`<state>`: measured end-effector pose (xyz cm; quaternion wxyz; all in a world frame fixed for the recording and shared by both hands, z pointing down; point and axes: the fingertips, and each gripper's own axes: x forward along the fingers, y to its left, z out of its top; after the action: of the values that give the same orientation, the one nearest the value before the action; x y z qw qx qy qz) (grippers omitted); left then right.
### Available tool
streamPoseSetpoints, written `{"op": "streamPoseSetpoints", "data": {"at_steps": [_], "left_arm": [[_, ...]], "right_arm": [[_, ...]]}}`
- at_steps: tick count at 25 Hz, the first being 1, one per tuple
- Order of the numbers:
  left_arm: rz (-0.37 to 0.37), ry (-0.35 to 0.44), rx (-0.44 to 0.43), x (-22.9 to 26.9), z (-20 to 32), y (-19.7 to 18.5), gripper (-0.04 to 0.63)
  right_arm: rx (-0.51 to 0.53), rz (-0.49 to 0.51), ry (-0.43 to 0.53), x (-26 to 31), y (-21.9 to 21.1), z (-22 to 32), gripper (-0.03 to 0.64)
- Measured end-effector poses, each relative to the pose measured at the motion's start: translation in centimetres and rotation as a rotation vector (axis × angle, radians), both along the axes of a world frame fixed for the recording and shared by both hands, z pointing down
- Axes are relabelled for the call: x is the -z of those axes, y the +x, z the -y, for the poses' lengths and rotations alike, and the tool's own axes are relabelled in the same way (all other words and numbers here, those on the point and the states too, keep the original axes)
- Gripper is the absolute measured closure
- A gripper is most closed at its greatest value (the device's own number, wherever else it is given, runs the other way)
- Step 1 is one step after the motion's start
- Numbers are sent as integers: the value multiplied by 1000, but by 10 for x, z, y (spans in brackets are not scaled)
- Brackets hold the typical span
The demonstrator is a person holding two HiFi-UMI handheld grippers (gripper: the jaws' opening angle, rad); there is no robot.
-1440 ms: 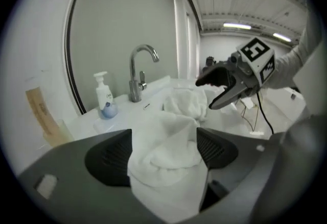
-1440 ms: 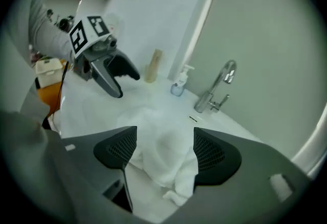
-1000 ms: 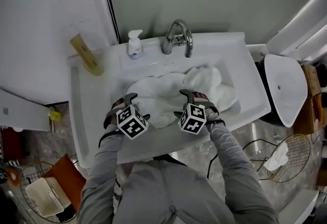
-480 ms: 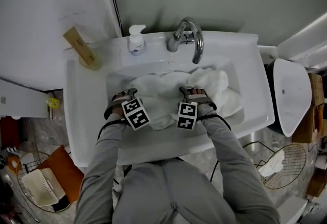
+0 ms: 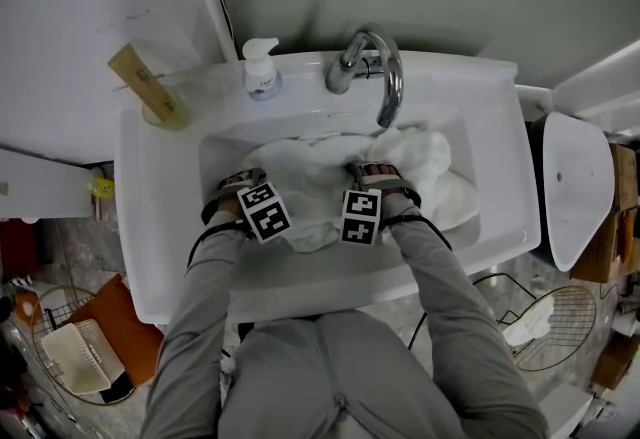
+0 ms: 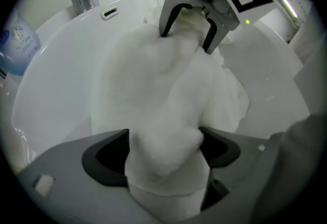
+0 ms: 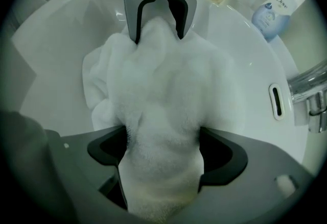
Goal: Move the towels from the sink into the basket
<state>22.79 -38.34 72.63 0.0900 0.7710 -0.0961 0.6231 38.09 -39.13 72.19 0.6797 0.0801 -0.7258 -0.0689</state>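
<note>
White towels (image 5: 310, 172) lie heaped in the white sink (image 5: 300, 277). Both grippers point steeply down into the pile. My left gripper (image 5: 236, 189) is on its left part. In the left gripper view my left gripper (image 6: 163, 144) stands wide with a towel fold (image 6: 153, 80) filling the gap. My right gripper (image 5: 372, 175) is on the right part of the pile. Its jaws have just been opening, and in the right gripper view it (image 7: 162, 149) straddles a thick towel ridge (image 7: 163, 80). Each gripper view shows the other gripper (image 6: 186, 34) (image 7: 157, 26) spread over the pile.
The faucet (image 5: 378, 77) arches over the basin's back. A soap bottle (image 5: 260, 72) and a tan tube in a cup (image 5: 148, 92) stand on the back rim. Wire baskets sit on the floor at the lower left (image 5: 60, 367) and lower right (image 5: 565, 327). A white toilet (image 5: 580, 192) stands to the right.
Both grippers have sunk lower into the basin and tipped more steeply down into the towel pile. The towels lie as before.
</note>
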Motion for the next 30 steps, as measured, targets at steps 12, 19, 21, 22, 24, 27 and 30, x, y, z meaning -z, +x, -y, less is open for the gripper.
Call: {"op": "streamPoseSetpoints", "data": {"at_steps": [12, 19, 21, 22, 24, 27, 30], "left_arm": [[7, -105, 73, -3, -16, 6, 296], [40, -70, 65, -4, -30, 10, 425], [44, -53, 89, -3, -31, 10, 431], [45, -42, 97, -2, -31, 9, 434], [44, -20, 112, 1, -33, 6, 434], [27, 14, 149, 12, -31, 1, 436], [-7, 54, 195, 28, -26, -3, 436]], "right_arm": [[6, -44, -96, -5, -1, -14, 304], [56, -92, -9, -4, -4, -24, 439], [40, -84, 38, -1, -5, -23, 470], [27, -75, 63, 1, -5, -22, 482], [-5, -48, 109, 7, -6, -20, 492], [-35, -4, 187, 21, -9, -16, 497], [-49, 38, 265, 39, -13, -10, 499]]}}
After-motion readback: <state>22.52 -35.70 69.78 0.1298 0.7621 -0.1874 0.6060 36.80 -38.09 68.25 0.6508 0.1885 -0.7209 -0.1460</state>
